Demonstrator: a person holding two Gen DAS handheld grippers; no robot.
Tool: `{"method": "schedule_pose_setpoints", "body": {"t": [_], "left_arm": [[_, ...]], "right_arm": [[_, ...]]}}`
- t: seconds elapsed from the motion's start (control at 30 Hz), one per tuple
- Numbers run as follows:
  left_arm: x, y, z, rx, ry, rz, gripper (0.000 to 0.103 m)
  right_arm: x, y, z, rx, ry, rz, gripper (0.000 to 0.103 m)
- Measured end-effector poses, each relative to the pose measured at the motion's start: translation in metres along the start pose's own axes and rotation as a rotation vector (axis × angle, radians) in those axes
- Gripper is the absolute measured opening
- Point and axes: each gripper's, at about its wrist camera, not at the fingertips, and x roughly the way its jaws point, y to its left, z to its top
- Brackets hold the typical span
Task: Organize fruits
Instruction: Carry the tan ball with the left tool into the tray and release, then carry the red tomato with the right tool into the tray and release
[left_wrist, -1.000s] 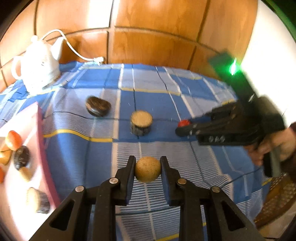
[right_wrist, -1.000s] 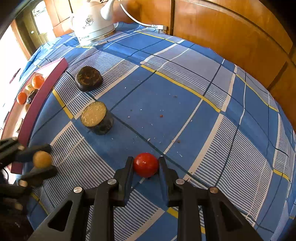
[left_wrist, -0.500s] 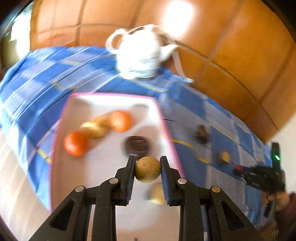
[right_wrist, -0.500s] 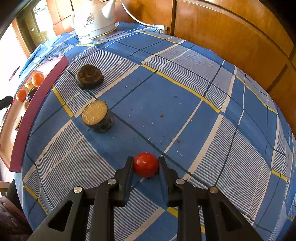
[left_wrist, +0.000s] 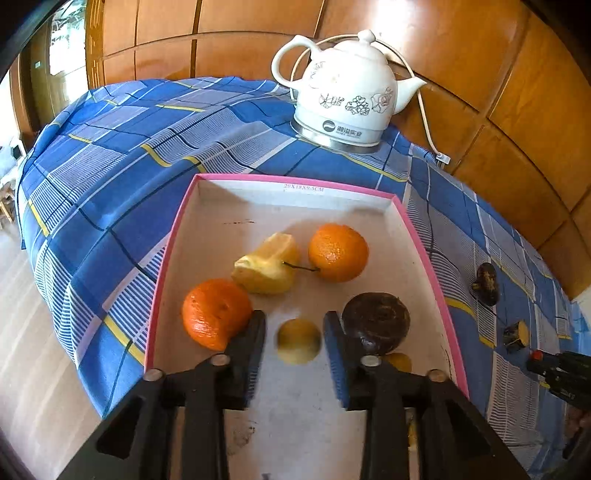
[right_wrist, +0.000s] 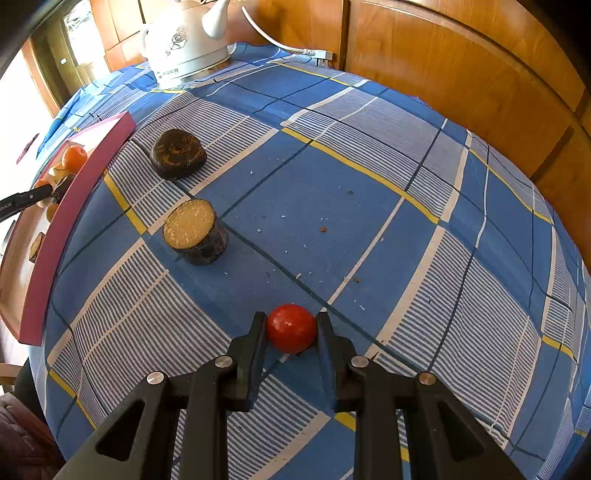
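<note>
Writing: "29X18X9.5CM" is printed on the far inner wall of the tray (left_wrist: 295, 195); the kettle (left_wrist: 343, 96) carries a logo too small to read.
Left gripper (left_wrist: 295, 345): fingers spread over the tray, a blurred yellow ball (left_wrist: 298, 341) in the gap, touching neither pad.
Right gripper (right_wrist: 291, 328): closed on a tomato (right_wrist: 291, 328) at the blue checked cloth (right_wrist: 369, 221).
Tray: two oranges (left_wrist: 338, 253), a pear (left_wrist: 267, 267), a dark fruit (left_wrist: 376, 321).
On cloth: two dark pieces (right_wrist: 195, 230) between tomato and tray.
</note>
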Motion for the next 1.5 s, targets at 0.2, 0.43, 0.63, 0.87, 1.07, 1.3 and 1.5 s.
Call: {"method": "schedule_pose_setpoints", "body": {"t": [0.2, 0.43, 0.63, 0.87, 1.07, 1.3, 1.5], "left_arm": [[-0.023, -0.009, -0.007, 0.014, -0.06, 0.036, 0.042], [-0.058, -0.031, -0.017, 0.063, -0.124, 0.032, 0.044], [-0.074, -0.05, -0.025, 0.104, -0.151, 0.013, 0.046], [-0.08, -0.058, -0.033, 0.124, -0.144, -0.007, 0.047], [-0.079, -0.059, -0.039, 0.128, -0.137, 0.005, 0.047], [-0.08, -0.059, -0.039, 0.128, -0.14, 0.01, 0.047], [-0.081, -0.052, -0.037, 0.111, -0.141, 0.021, 0.049]], "right_arm": [[0.0, -0.001, 0.001, -0.003, 0.001, -0.003, 0.026], [-0.001, 0.001, 0.001, -0.008, -0.002, -0.012, 0.026], [-0.001, 0.004, 0.0, -0.018, -0.004, -0.024, 0.026], [0.0, 0.003, 0.0, -0.017, -0.004, -0.028, 0.026], [0.0, 0.003, 0.0, -0.018, -0.005, -0.029, 0.026], [-0.001, 0.004, 0.0, -0.02, -0.004, -0.027, 0.026], [-0.001, 0.004, 0.0, -0.023, -0.004, -0.023, 0.026]]}}
